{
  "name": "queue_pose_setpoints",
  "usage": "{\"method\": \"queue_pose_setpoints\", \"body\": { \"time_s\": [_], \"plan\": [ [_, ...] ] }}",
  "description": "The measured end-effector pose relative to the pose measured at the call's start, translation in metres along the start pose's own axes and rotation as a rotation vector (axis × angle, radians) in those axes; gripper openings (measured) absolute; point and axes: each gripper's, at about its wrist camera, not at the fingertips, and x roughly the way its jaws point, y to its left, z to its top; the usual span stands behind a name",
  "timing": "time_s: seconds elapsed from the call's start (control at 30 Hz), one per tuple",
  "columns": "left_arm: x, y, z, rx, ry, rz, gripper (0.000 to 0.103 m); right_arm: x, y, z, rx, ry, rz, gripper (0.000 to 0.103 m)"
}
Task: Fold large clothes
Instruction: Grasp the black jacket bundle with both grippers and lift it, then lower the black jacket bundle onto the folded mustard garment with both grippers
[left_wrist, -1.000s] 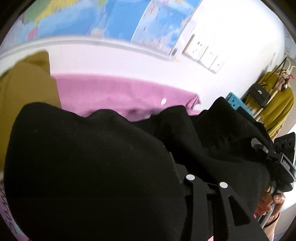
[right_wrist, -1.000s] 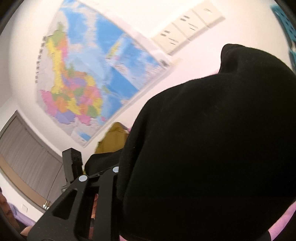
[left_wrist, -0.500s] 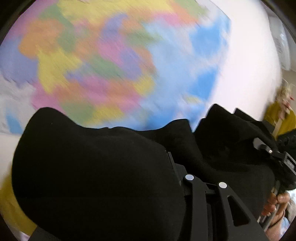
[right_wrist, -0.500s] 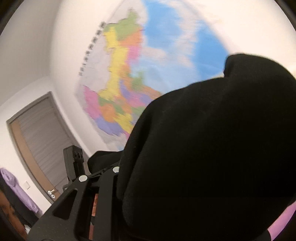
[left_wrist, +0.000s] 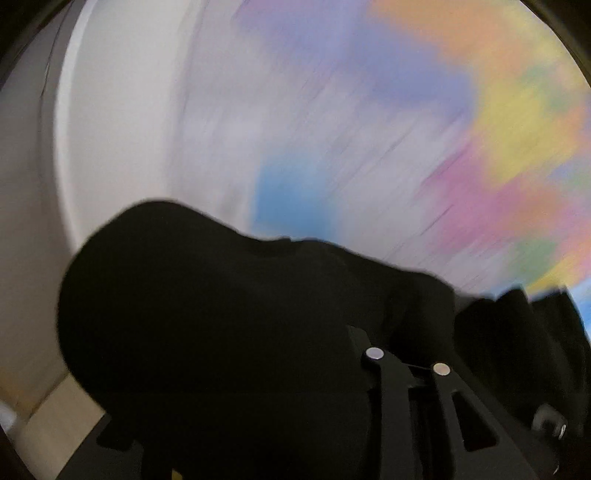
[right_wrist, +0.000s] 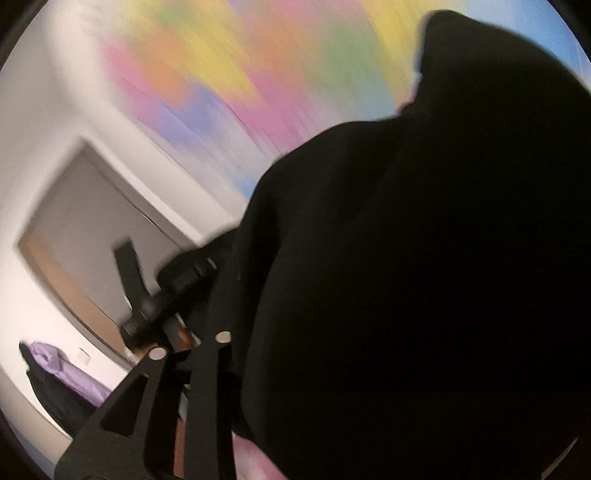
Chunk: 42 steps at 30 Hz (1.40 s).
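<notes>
Mid-swing w/ the black garment (left_wrist: 229, 332) bunched over both grippers, held up in front of the wall map (left_wrist: 480, 129), no bench in view. Left gripper (left_wrist: 402, 347) has just been closing, right gripper (right_wrist: 192, 332) opening; cloth hides the tips, so can't tell their grip. Step, I judge: carrying it to lay flat. Next: lower it, spread it.

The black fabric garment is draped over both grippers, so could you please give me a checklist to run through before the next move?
1. Black fabric garment lifted, hanging over left gripper: ok.
2. Same garment over right gripper: ok.
3. Pads pressing on cloth, either gripper: cannot tell, fingertips hidden; left jaws just closed further, right jaws just opened further.
4. Sharp view: not ok, colourful wall map is smeared.
5. Folding surface in sight: not ok.
</notes>
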Motion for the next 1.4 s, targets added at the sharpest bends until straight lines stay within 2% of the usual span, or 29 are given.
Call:
{"method": "queue_pose_setpoints", "body": {
  "time_s": [0.07,0.1,0.17,0.23,0.3,0.37,0.43,0.47,0.53,0.6,0.63,0.67,0.73,0.77,0.8,0.87,0.9,0.97,1.0,1.03,1.1,1.17,1.27,1.37,1.4],
  "plan": [
    [0.028,0.025,-0.024,-0.072,0.091,-0.009,0.028,0.000,-0.011,-0.013,-0.004,-0.022,0.020,0.038],
    [0.032,0.039,-0.035,-0.113,0.087,-0.045,0.030,-0.005,-0.011,-0.013,-0.018,-0.025,0.033,0.045],
    [0.028,0.045,-0.038,-0.133,0.071,-0.075,0.034,-0.025,-0.007,-0.015,-0.054,-0.016,0.047,0.055],
    [0.026,0.048,-0.036,-0.148,0.076,-0.096,0.035,-0.047,-0.004,-0.017,-0.092,-0.014,0.027,0.056],
    [0.026,0.053,-0.035,-0.127,0.076,-0.095,0.035,-0.068,-0.007,-0.017,-0.128,-0.018,-0.026,0.056],
    [0.025,0.051,-0.039,-0.110,0.084,-0.085,0.035,-0.097,-0.017,-0.020,-0.138,-0.065,-0.099,0.055],
    [0.026,0.052,-0.040,-0.105,0.083,-0.082,0.035,-0.130,-0.028,-0.024,-0.122,-0.146,-0.175,0.057],
    [0.026,0.051,-0.040,-0.093,0.083,-0.077,0.035,-0.139,-0.033,-0.020,-0.131,-0.182,-0.219,0.062],
    [0.026,0.060,-0.043,-0.085,0.085,-0.065,0.035,-0.142,-0.039,-0.012,-0.107,-0.229,-0.242,0.062],
    [0.027,0.061,-0.041,-0.091,0.092,-0.058,0.034,-0.130,-0.033,-0.011,-0.090,-0.180,-0.191,0.068],
    [0.029,0.061,-0.037,-0.088,0.087,-0.047,0.034,-0.116,-0.028,-0.009,-0.124,-0.126,-0.215,0.068],
    [0.028,0.061,-0.034,-0.083,0.079,-0.030,0.033,-0.123,-0.028,-0.019,-0.158,-0.105,-0.229,0.068],
    [0.026,0.065,-0.027,-0.088,0.063,-0.018,0.033,-0.105,-0.007,-0.021,-0.271,-0.047,-0.251,0.044],
    [0.025,0.069,-0.026,-0.107,0.057,-0.015,0.033,-0.100,0.004,-0.023,-0.331,-0.036,-0.279,0.034],
    [0.024,0.075,-0.026,-0.132,0.057,-0.021,0.034,-0.104,0.009,-0.025,-0.366,-0.052,-0.264,0.023],
    [0.031,0.082,-0.032,-0.153,0.086,-0.013,0.041,-0.110,0.008,-0.027,-0.360,-0.065,-0.233,0.019],
    [0.036,0.084,-0.040,-0.143,0.111,0.016,0.045,-0.112,0.002,-0.029,-0.332,-0.056,-0.223,0.018],
    [0.033,0.084,-0.052,-0.106,0.093,0.053,0.057,-0.102,-0.010,-0.025,-0.247,-0.009,-0.207,0.018],
    [0.027,0.083,-0.054,-0.091,0.073,0.087,0.072,-0.097,-0.017,-0.026,-0.207,0.027,-0.209,0.022],
    [0.018,0.083,-0.057,-0.072,0.044,0.143,0.078,-0.100,-0.019,-0.029,-0.207,0.032,-0.226,0.025],
    [0.001,0.085,-0.060,-0.056,0.006,0.161,0.078,-0.111,-0.006,-0.029,-0.266,0.007,-0.258,0.031],
    [-0.024,0.090,-0.067,-0.075,-0.049,0.173,0.078,-0.121,0.012,-0.030,-0.344,-0.051,-0.331,0.041],
    [-0.061,0.085,-0.076,-0.068,-0.118,0.113,0.078,-0.130,0.038,-0.032,-0.447,-0.106,-0.329,0.057],
    [-0.086,0.056,-0.088,0.028,-0.153,0.011,0.079,-0.109,0.051,-0.037,-0.515,-0.068,-0.335,0.058],
    [-0.090,0.045,-0.092,0.059,-0.154,-0.014,0.080,-0.104,0.052,-0.040,-0.526,-0.053,-0.339,0.065]
  ]
}}
